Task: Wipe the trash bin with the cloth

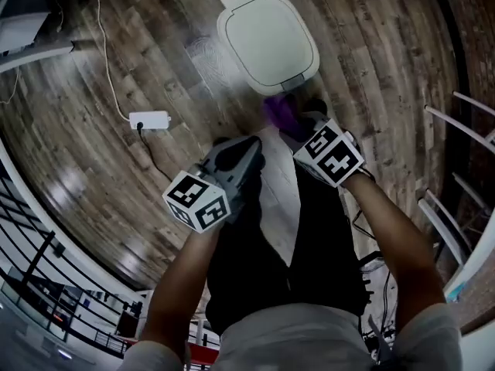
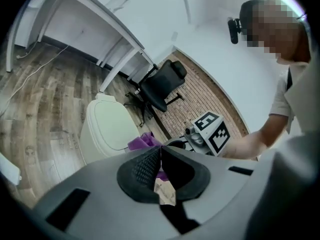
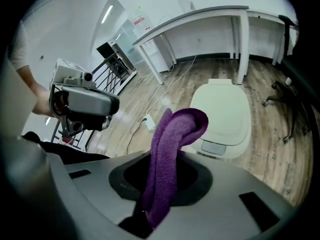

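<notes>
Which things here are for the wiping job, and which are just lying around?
For the job:
trash bin
purple cloth
right gripper, clamped on the cloth

Just lying about:
power strip on the floor
office chair
white desk

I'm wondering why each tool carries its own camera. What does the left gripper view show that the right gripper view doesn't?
Only the left gripper view shows the right gripper from outside, with its marker cube, and the left gripper with its own fingers closed on nothing. Only the right gripper view shows the left gripper from outside, and how the purple cloth is pinched between the right gripper's fingers. Both show the cream trash bin, lid shut, on the wooden floor, and some of the purple cloth.
</notes>
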Demonstrator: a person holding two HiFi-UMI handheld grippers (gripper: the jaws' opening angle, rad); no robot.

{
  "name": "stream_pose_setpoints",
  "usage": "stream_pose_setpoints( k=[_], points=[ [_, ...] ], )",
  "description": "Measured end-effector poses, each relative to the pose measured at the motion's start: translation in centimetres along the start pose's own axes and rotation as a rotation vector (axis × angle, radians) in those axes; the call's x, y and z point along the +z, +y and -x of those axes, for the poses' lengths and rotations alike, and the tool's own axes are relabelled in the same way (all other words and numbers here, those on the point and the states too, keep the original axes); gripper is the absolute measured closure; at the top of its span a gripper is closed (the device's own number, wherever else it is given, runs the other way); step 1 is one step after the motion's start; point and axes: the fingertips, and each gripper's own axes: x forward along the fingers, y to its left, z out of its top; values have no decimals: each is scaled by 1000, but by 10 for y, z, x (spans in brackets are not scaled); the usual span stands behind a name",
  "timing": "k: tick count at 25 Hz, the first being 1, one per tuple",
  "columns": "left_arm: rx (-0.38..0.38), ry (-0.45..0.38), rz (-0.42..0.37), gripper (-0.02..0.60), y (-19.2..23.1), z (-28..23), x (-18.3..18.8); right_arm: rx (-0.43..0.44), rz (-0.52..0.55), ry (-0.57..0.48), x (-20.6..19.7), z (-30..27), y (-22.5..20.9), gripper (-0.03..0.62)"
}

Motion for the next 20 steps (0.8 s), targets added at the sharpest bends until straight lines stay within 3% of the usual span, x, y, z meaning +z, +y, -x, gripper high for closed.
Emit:
stream_pose_setpoints(
  k=[7, 14, 20],
  points=[
    [38, 90, -97, 575, -19, -64, 29, -70, -200, -140, -19, 48, -93, 514],
    [145, 244, -236, 575, -18, -133, 83, -4, -531, -299, -41, 84, -196, 514],
    [166, 299, -363, 575, -10, -188, 147, 9, -689, -361, -57, 95, -263, 514]
  ],
)
